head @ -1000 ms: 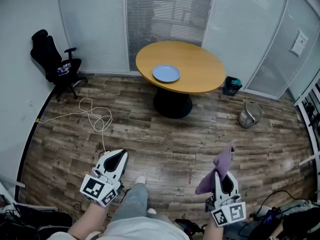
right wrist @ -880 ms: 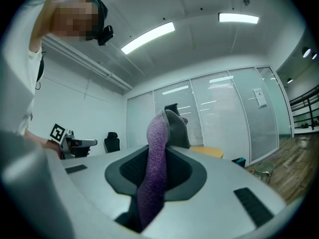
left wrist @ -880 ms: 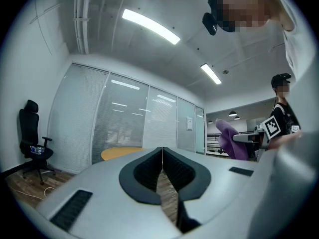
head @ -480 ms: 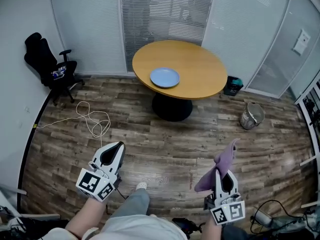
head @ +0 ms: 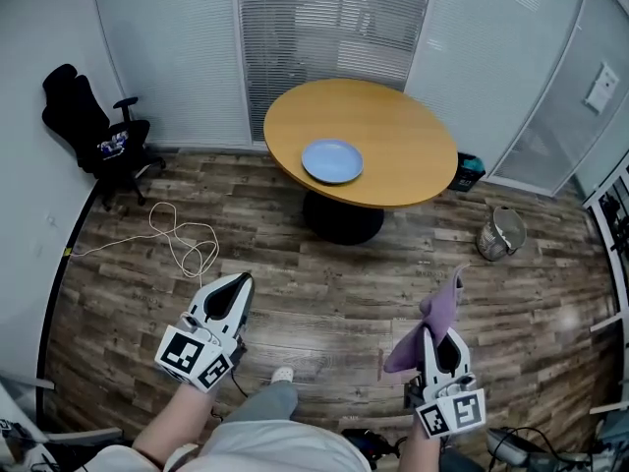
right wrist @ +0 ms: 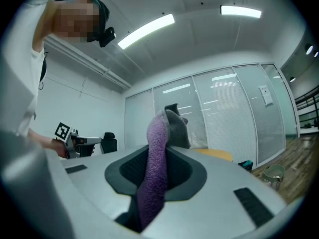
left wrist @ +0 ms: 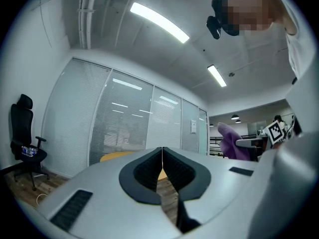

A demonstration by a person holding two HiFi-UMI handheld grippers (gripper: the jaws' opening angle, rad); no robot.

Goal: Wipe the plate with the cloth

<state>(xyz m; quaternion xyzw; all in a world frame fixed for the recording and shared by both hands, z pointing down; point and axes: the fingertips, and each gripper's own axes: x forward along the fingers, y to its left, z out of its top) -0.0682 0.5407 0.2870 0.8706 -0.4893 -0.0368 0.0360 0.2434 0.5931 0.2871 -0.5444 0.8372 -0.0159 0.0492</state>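
A light blue plate lies on a round yellow-wood table some way ahead across the floor. My right gripper at the lower right is shut on a purple cloth, which sticks up and forward between its jaws; in the right gripper view the purple cloth fills the gap. My left gripper at the lower left is shut with nothing in it, its jaws meeting in a thin line at the left gripper. Both grippers are held level, well short of the table.
A black office chair stands at the left wall. A white cable loops over the wooden floor between me and the table. A wire waste bin and a small dark box sit right of the table. Glass walls with blinds lie behind.
The table and plate have come a little nearer and lower in the head view. Both grippers keep their places in view, the cloth still held.
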